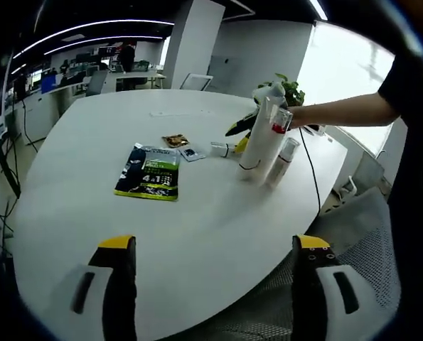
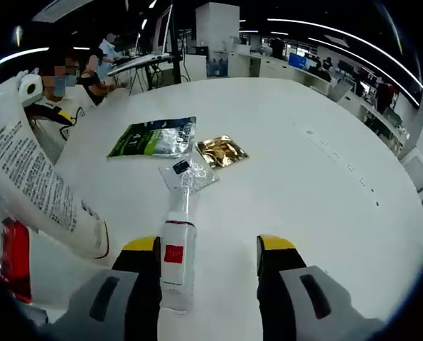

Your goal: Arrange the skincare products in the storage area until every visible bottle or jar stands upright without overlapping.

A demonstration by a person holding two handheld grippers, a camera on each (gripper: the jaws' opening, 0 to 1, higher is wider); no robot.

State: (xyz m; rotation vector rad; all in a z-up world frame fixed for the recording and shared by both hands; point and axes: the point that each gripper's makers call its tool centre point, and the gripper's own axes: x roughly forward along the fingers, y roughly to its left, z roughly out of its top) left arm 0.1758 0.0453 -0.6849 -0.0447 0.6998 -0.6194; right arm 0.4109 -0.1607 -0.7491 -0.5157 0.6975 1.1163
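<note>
Lower centre, right gripper view: small tube (image 2: 176, 263) lies flat, long axis running along your jaws.
Right gripper (image 2: 210, 250): released, tube beside its left jaw.
Left gripper (image 1: 215, 249): released, well apart.

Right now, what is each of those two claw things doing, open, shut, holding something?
Left gripper: open, holding nothing, above the table.
Right gripper: open, holding nothing; a small tube lies by its left jaw, ungripped.
</note>
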